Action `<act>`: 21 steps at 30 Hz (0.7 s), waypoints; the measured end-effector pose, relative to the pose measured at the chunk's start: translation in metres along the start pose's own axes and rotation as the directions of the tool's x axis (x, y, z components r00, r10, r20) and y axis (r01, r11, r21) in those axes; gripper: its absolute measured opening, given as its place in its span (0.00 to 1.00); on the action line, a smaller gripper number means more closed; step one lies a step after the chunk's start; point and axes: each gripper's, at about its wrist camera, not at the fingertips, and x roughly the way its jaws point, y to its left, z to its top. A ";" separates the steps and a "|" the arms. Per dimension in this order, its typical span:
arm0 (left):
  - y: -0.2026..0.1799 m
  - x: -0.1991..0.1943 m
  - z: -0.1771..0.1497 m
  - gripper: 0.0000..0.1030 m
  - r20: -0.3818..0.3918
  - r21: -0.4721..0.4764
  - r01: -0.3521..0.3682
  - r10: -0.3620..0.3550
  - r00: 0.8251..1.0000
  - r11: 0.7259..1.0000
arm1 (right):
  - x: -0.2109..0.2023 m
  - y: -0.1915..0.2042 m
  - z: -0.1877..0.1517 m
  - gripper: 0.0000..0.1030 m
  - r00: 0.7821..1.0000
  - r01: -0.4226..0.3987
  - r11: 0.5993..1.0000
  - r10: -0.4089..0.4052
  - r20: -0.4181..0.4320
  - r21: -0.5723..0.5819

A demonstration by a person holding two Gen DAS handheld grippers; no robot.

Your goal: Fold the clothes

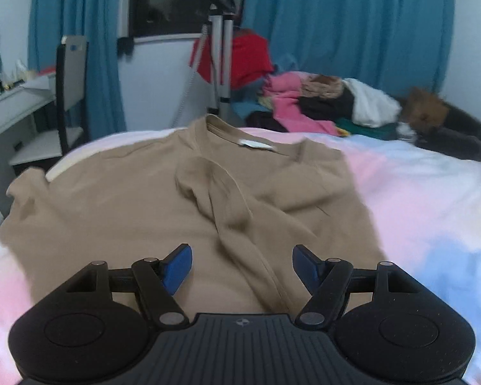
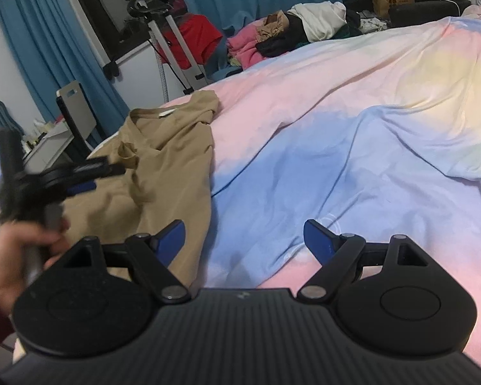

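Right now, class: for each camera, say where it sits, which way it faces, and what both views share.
Left wrist: on the left gripper, jaws open, above the tan shirt, facing the curtains.
Right wrist: on the right gripper, jaws open, above the bedspread; the left hand shows.
Shared: shirt, tripod, clothes pile.

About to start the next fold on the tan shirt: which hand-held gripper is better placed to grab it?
Left. The left hand-held gripper is open directly over the tan shirt, near its folded-over sleeve. The right hand-held gripper is open mostly over bare bedsheet, beside the shirt's edge.
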 end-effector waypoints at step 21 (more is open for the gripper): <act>0.067 -0.020 -0.017 0.37 -0.033 -0.239 -0.028 0.020 0.999 0.971 | 0.015 0.004 -0.003 0.80 0.999 -0.038 0.999 0.038 -0.007 -0.025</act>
